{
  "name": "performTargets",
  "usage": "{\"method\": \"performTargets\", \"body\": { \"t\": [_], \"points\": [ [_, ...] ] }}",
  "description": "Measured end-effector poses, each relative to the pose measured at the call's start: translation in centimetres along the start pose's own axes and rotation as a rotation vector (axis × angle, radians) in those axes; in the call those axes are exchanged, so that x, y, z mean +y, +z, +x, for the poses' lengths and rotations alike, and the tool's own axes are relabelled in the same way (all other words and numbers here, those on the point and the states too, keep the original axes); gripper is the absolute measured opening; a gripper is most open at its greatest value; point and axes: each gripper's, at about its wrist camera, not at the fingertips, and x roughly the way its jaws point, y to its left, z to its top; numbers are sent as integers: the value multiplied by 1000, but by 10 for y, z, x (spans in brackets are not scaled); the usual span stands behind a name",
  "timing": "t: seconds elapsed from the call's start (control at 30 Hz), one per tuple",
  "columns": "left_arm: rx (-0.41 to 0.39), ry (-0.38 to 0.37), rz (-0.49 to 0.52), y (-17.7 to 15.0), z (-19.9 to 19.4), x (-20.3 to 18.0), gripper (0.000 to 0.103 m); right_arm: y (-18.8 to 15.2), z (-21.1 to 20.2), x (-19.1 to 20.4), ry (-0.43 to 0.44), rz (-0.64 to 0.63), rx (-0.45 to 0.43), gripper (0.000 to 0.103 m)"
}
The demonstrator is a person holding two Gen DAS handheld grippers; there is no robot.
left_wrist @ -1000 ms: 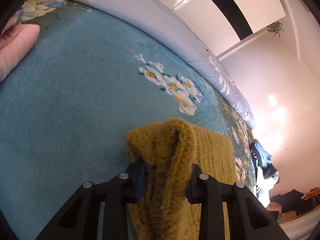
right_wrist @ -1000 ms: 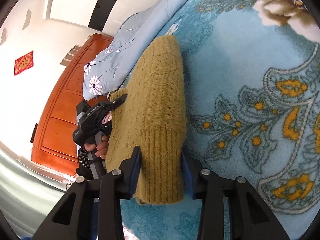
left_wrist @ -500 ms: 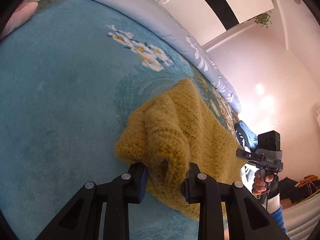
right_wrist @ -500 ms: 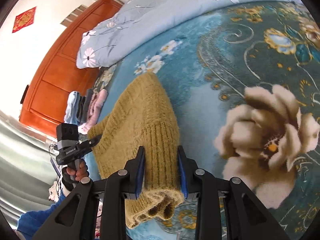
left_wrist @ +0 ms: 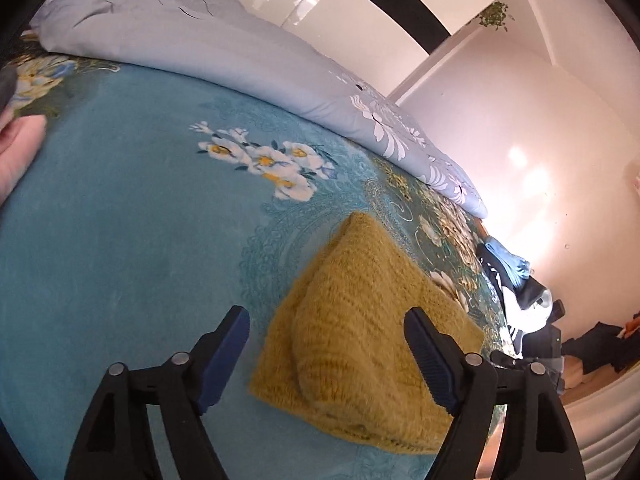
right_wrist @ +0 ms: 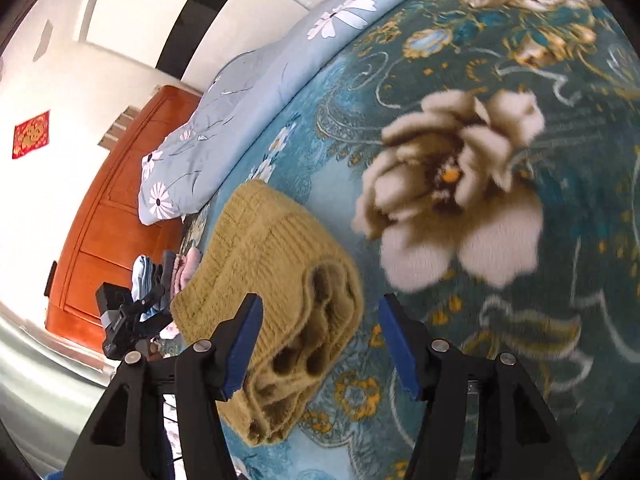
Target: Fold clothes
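Note:
A mustard-yellow knit sweater (left_wrist: 360,320) lies folded into a thick bundle on the teal floral blanket (left_wrist: 120,240). My left gripper (left_wrist: 326,330) is open, its jaws spread wide on either side of the sweater's near end without holding it. In the right wrist view the sweater (right_wrist: 264,264) shows its layered folded end. My right gripper (right_wrist: 320,322) is open just above that end. The left gripper (right_wrist: 132,320) also shows at the sweater's far side in the right wrist view.
A grey-blue floral duvet (left_wrist: 240,56) is bunched along the far side of the bed. Folded clothes (right_wrist: 164,276) are stacked past the sweater by an orange wooden headboard (right_wrist: 116,216). A pink garment (left_wrist: 16,152) lies at the left edge. Clothes (left_wrist: 516,296) lie beyond the bed's end.
Both grippers have opened and let go of the sweater. It now rests folded on the blanket, and both grippers have drawn back a little.

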Motion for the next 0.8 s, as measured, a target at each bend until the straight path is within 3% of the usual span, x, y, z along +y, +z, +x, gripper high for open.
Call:
{"method": "performTargets", "body": {
  "t": [0.1,0.17,0.27,0.43,0.47,0.53,0.57,0.6,0.63,0.73,0.8],
  "points": [
    [128,12,-15,20,41,2,83,-22,12,-1,63,88,-1,63],
    [224,-31,-8,28,67,3,83,-33,20,3,22,107,-5,70],
    [307,-79,-30,29,90,6,83,-44,18,7,-18,151,-90,74],
    [286,-73,-14,18,89,3,77,-48,33,19,-50,179,-154,75],
    [274,-67,-16,17,86,3,72,-49,35,21,-53,184,-168,77],
    [248,-51,-16,13,80,2,50,-50,38,25,-64,188,-199,77],
    [233,-49,-15,10,77,1,46,-49,40,26,-60,191,-209,77],
    [215,-46,-15,8,72,0,37,-48,41,26,-52,192,-210,75],
    [198,-49,-21,5,67,-2,32,-47,41,24,-38,192,-201,63],
    [146,-65,-41,-6,46,-11,30,-39,39,19,19,192,-153,43],
    [111,-88,-47,-16,26,-19,29,-27,33,23,37,152,-115,41]
  ]
}}
